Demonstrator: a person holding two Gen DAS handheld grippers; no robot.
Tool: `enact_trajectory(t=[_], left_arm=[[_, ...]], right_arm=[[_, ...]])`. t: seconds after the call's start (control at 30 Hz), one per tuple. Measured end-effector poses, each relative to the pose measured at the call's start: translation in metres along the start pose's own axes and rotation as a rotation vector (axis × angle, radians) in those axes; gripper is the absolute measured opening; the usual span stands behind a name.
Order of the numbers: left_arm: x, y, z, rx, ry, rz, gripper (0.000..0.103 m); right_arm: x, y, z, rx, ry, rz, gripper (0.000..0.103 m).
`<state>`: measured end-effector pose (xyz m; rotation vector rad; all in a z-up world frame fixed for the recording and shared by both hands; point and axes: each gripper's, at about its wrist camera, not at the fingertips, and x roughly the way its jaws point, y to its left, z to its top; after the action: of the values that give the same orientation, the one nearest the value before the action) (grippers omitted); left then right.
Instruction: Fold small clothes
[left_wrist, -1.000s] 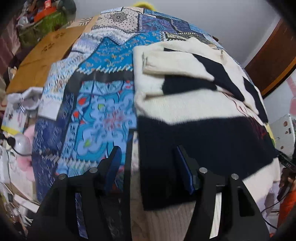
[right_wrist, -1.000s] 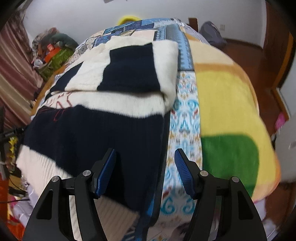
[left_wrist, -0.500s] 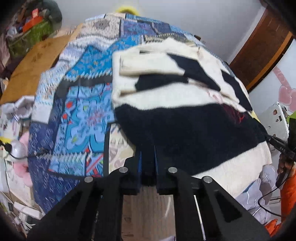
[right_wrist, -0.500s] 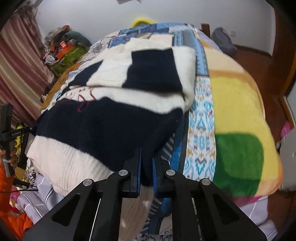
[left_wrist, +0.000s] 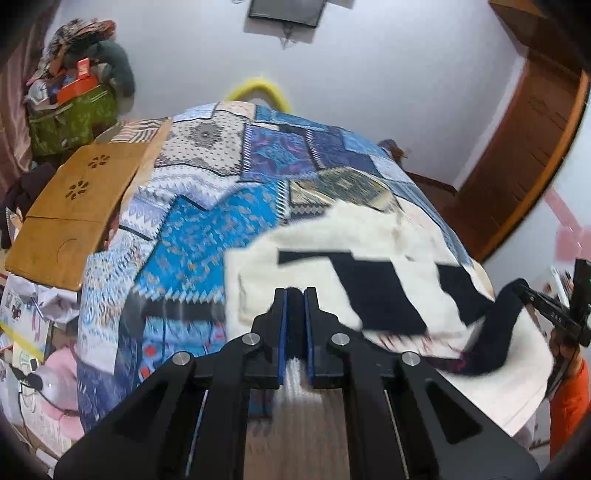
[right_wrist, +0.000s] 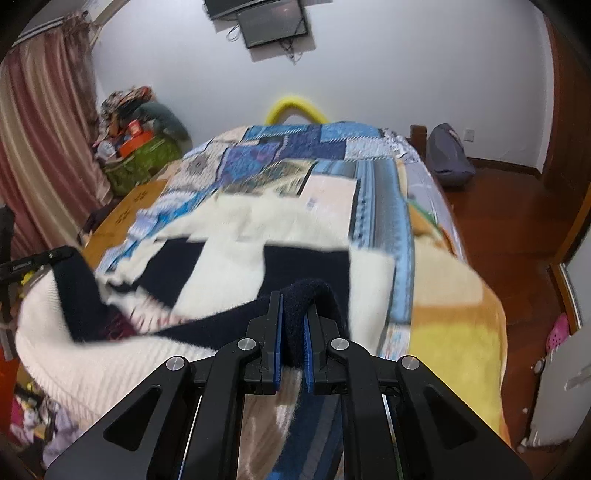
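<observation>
A cream and navy block-patterned knit sweater (left_wrist: 373, 280) lies on a bed with a blue patchwork quilt (left_wrist: 207, 229); it also shows in the right wrist view (right_wrist: 236, 254). My left gripper (left_wrist: 294, 321) is shut on the sweater's lower left edge and holds it raised off the bed. My right gripper (right_wrist: 293, 325) is shut on the lower right edge, a dark navy fold bulging between its fingers. The sweater's ribbed cream hem (right_wrist: 92, 354) hangs lifted between the two grippers. The right gripper also shows at the right edge of the left wrist view (left_wrist: 554, 314).
A wooden lap tray (left_wrist: 74, 210) lies on the bed's left side. A green bag piled with clutter (left_wrist: 70, 118) stands by the wall. A yellow and green blanket (right_wrist: 454, 325) covers the bed's right side. A wooden floor and a door (left_wrist: 524, 155) are to the right.
Both grippers closed on the sweater's bottom edge, then lifted it up and forward over the sweater's upper part. The views now tilt up to the far wall.
</observation>
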<state>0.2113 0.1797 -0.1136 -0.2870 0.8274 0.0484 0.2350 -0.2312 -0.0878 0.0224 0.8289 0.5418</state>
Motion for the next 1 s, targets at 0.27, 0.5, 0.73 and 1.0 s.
enact_trajectory(t=[0.27,0.5,0.73,1.0], left_arm=[[0.093,0.040,0.009,-0.100,0.130,0.093,0.007],[0.132,0.047,-0.007,-0.069,0.205,0.128,0.011],[0.094,0.046,0.004,-0.026,0.147,0.142,0.046],[0.049,0.067,-0.002,-0.036,0.081,0.191,0.059]], right_arm=[[0.057,-0.034,0.018,0.097,0.057,-0.049,0.008],[0.084,-0.046,0.010,0.074,0.139,-0.052,0.008],[0.058,-0.044,0.016,0.016,0.136,-0.030,0.014],[0.017,-0.045,0.011,-0.026,0.036,-0.147,0.053]])
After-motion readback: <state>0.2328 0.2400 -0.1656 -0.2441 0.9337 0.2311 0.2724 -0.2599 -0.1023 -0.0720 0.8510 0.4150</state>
